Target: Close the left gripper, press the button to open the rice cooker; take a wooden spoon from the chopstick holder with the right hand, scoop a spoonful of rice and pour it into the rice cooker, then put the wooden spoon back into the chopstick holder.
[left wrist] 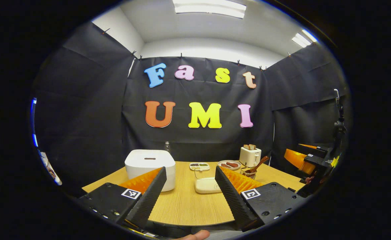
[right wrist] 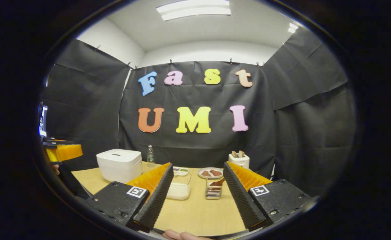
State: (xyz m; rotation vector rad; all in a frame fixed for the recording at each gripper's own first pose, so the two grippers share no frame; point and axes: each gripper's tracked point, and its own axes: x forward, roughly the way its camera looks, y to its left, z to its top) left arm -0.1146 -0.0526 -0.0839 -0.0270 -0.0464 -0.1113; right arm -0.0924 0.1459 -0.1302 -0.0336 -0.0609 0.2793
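A white rice cooker [left wrist: 150, 166] [right wrist: 119, 164] stands shut on the left of the wooden table [left wrist: 185, 206]. A clear box of rice [left wrist: 207, 185] [right wrist: 179, 189] lies at mid-table. Right of it is a wire chopstick holder [left wrist: 248, 173] [right wrist: 212, 190] with a wooden spoon [left wrist: 260, 163] [right wrist: 217, 182] leaning in it. My left gripper [left wrist: 190, 170] hovers open over the near table edge, its left finger in front of the cooker. My right gripper [right wrist: 198, 165] is open and empty, short of the box and holder; it also appears at the far right in the left gripper view [left wrist: 307, 156].
At the back stand a white toaster [left wrist: 249, 156] [right wrist: 239, 160] with bread, a plate of sausages [left wrist: 229, 164] [right wrist: 210, 172], a small divided tray [left wrist: 199, 165] [right wrist: 181, 170] and a bottle [right wrist: 150, 154]. Black cloth walls close in the booth.
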